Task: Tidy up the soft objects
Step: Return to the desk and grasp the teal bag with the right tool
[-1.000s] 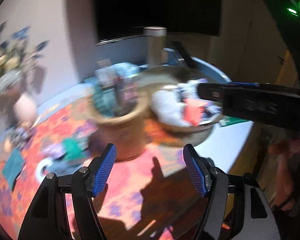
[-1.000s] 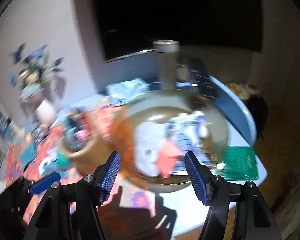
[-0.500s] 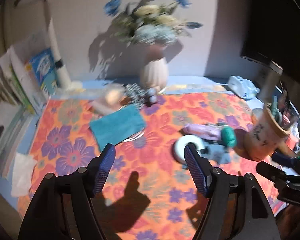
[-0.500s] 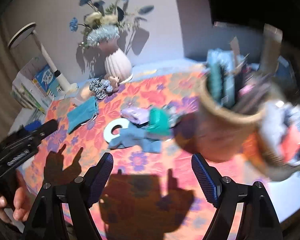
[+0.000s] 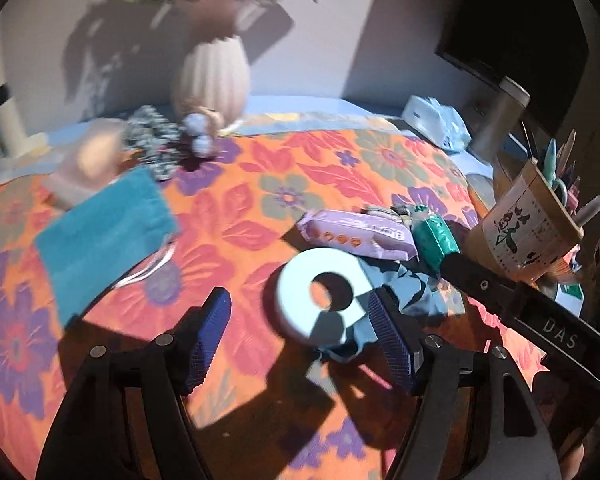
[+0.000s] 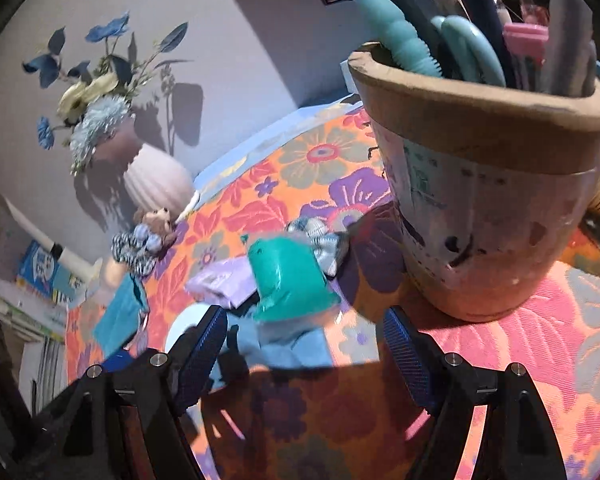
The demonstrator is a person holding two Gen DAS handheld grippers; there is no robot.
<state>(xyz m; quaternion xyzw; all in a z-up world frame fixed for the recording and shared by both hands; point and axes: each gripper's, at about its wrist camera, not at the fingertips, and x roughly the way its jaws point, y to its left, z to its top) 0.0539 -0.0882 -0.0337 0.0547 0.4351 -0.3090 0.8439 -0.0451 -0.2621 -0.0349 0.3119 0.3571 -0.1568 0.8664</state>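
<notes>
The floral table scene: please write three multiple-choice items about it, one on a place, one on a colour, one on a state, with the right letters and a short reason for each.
1. Where does the white ring lie?
A. on a blue cloth
B. inside the pen pot
C. on top of the vase

2. What colour is the packet behind the ring?
A. black
B. lilac
C. yellow

3. How is the left gripper?
A. shut on the ring
B. shut on the cloth
C. open and holding nothing

Answers:
1 A, as the ring's edge rests over the crumpled blue cloth on the tablecloth.
2 B, as its wrapper is pale purple with orange dots.
3 C, as its blue pads stand apart with only tablecloth and the ring's edge seen between them.
</notes>
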